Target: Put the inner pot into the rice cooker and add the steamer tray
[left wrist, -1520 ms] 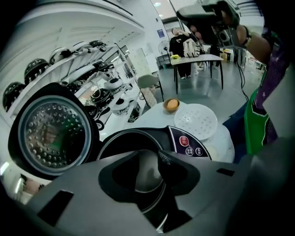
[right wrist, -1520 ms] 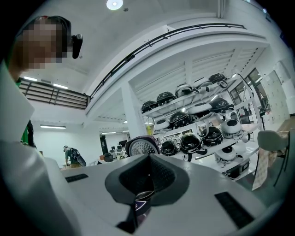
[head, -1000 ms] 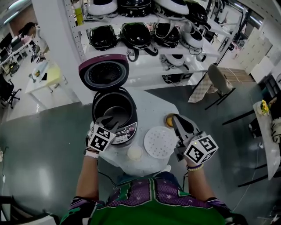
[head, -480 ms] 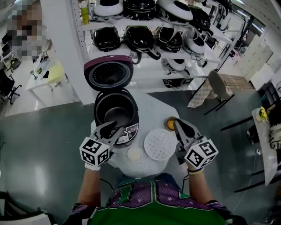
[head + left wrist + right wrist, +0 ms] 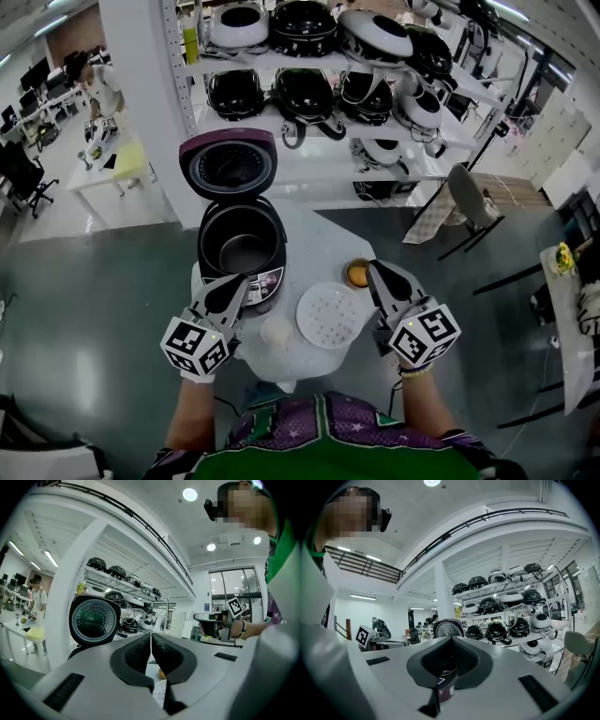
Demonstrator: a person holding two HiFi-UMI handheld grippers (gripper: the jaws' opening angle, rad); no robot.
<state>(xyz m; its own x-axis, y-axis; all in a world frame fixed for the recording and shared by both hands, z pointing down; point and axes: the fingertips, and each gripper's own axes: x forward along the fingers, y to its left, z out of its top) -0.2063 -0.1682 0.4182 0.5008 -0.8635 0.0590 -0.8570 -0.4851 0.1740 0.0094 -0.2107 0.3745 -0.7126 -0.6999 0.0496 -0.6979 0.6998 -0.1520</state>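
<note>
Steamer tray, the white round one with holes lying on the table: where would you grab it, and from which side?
Probably by the rim at its right edge, coming in from the right. The steamer tray lies flat and thin, so only the rim offers a pinch, and that edge is nearest the right gripper, whose fingers are shut and must open first.
</note>
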